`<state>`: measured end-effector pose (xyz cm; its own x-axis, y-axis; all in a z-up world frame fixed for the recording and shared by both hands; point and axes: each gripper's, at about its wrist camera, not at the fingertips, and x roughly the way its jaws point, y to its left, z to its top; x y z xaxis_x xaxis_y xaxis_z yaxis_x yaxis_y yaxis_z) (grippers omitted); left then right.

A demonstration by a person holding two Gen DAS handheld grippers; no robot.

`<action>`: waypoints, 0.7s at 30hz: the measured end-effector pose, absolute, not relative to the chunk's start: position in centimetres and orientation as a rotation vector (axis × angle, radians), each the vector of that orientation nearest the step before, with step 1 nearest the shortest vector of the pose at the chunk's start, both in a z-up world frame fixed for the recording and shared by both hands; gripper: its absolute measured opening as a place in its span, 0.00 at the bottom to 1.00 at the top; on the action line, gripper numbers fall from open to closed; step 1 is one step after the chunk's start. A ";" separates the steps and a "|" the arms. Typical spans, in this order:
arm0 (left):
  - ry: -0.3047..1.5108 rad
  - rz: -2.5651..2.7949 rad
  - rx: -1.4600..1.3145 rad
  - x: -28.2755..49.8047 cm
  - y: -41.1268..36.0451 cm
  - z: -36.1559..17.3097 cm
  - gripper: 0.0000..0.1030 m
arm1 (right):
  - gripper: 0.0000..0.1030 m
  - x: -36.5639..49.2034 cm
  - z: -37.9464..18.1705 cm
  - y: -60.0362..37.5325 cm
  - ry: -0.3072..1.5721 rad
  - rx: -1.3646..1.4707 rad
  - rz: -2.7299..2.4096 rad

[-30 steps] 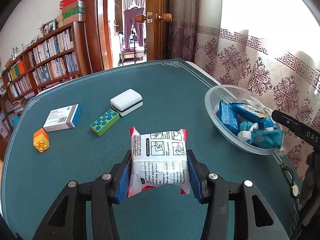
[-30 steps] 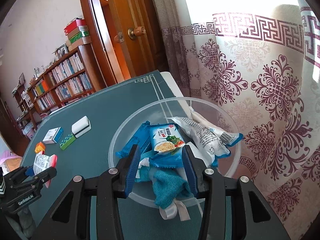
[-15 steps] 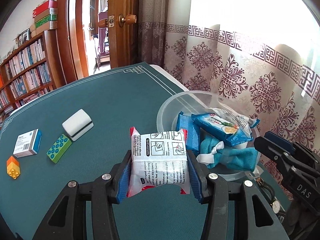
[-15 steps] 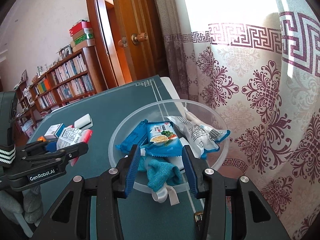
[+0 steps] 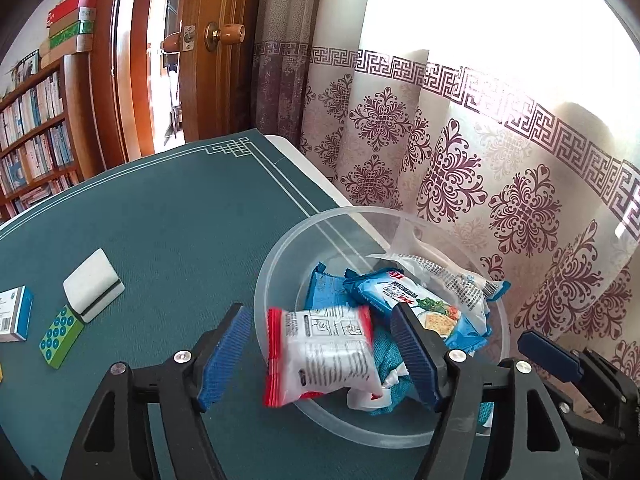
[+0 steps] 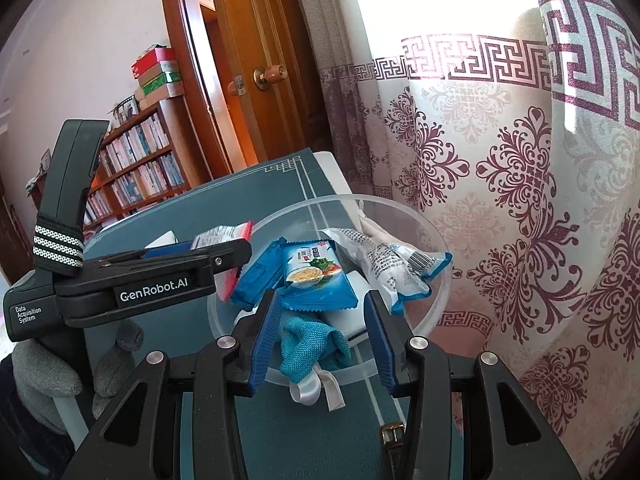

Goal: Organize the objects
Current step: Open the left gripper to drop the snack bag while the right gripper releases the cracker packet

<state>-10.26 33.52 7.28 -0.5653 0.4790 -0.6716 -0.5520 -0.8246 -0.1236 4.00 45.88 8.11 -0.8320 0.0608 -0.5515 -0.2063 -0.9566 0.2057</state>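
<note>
**A:** Status on your fingers?

**B:** My left gripper [image 5: 324, 352] is over the near rim of the clear bowl [image 5: 280, 264], jaws opening. The white packet with red ends [image 5: 320, 356] sits between the pads, tilted and blurred. There's a gap on the left pad side; on the right I can't tell whether it still touches. The packet overlaps the bowl's near-left rim.

**A:** Right side?

**B:** My right gripper [image 6: 324, 340] is at its narrowest, nothing pinched. The pads straddle the bowl's near rim, with the teal cloth [image 6: 308, 344] and its white ribbon [image 6: 316, 388] hanging over the rim between them. I can't tell if the pads touch the rim.

**A:** Bowl contents?

**B:** Teal cloth nearest. Behind it is a blue noodle-print packet [image 6: 308, 272], with another blue packet [image 5: 324, 288] beside it. A white and blue printed pouch [image 6: 384, 264] is at the far side.

**A:** Still on the table?

**B:** Out left on the green mat [image 5: 168, 240]: a green dotted block [image 5: 60, 336], touching a white block with a dark stripe [image 5: 92, 284], and a white and blue box [image 5: 14, 314] at the frame edge. Farther back are the patterned curtain [image 5: 460, 160], the wooden door [image 5: 220, 52] and the bookshelf [image 5: 32, 136].
</note>
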 end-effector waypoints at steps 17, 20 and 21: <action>0.136 2.527 -1.061 -10.0 29.6 5.6 0.95 | 0.46 3.6 7.4 45.5 0.372 -0.878 2.834; 0.135 2.548 -1.075 -9.8 28.8 5.5 0.95 | 0.53 3.7 7.4 45.6 0.386 -0.877 2.828; 0.136 2.558 -1.075 -9.7 28.5 5.5 0.95 | 0.53 3.7 7.4 45.5 0.387 -0.877 2.828</action>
<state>-9.71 28.53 5.46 -0.6450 0.2907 -0.7067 -0.3640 -0.9300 -0.0504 3.68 45.55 7.42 -0.8167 0.0710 -0.5727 -0.2221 -0.9546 0.1984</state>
